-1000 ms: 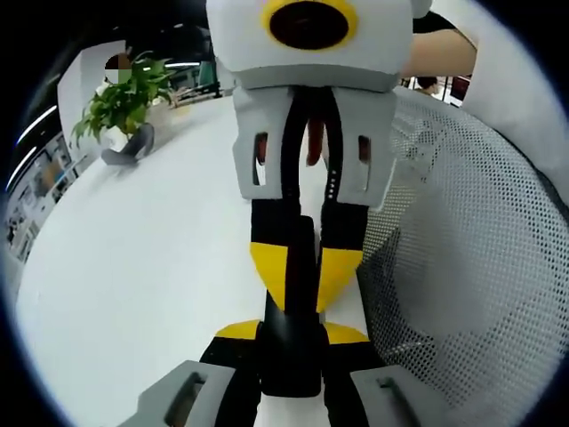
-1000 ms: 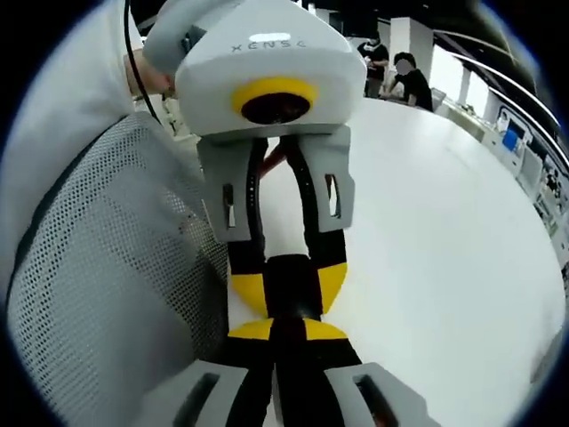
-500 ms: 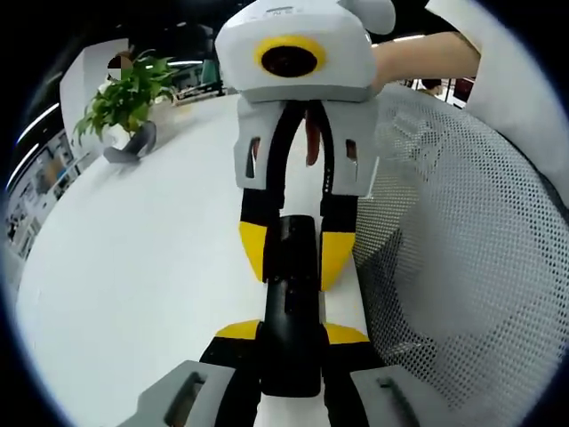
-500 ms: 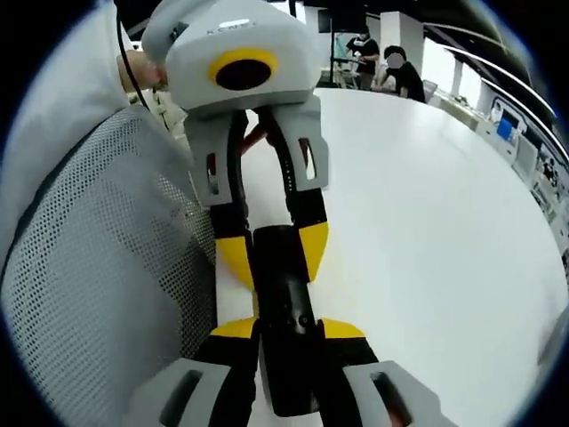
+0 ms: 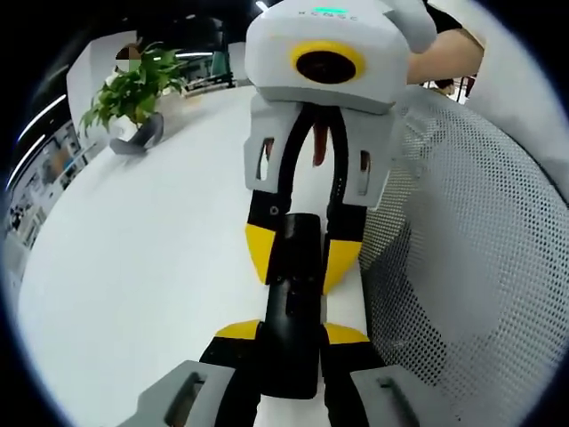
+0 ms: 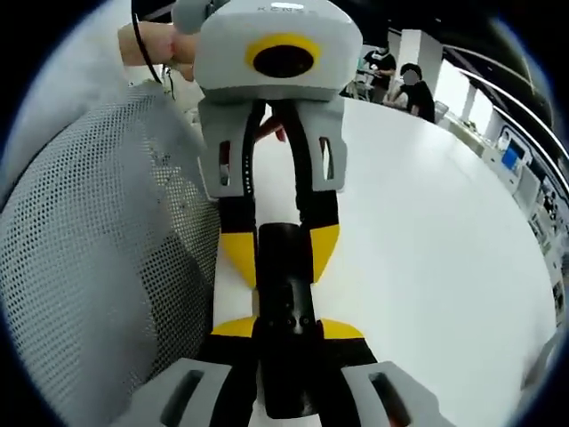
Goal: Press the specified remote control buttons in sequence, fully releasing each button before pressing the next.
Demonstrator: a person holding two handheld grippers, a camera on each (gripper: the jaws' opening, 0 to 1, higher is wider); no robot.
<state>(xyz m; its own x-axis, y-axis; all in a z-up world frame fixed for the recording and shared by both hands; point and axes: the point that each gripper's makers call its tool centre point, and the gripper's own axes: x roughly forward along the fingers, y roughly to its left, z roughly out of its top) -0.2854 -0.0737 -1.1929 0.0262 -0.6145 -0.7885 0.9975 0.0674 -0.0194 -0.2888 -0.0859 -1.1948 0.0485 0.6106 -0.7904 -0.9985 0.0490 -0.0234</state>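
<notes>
the black remote control (image 5: 291, 311) is held end to end between the two grippers, lifted just above the white table (image 5: 133, 267), with a mesh chair back (image 5: 462, 267) close beside it. in the left gripper view the left gripper (image 5: 289, 334) has its yellow-tipped jaws clenched on the near end of the remote, while the right gripper (image 5: 302, 258) faces it and clamps the far end; the right gripper view shows the same from the other side, the right gripper (image 6: 286, 331) grasping its end and the left gripper (image 6: 281, 253) across from it. the trouble, as i judge it, is that neither gripper is free to press, and the jaws themselves cover part of the button face (image 6: 286, 311). letting go with one side could make the remote tip or slip from the other, and a squeeze over the keys could trigger a wrong button. a potted plant (image 5: 129, 93) stands well apart.
</notes>
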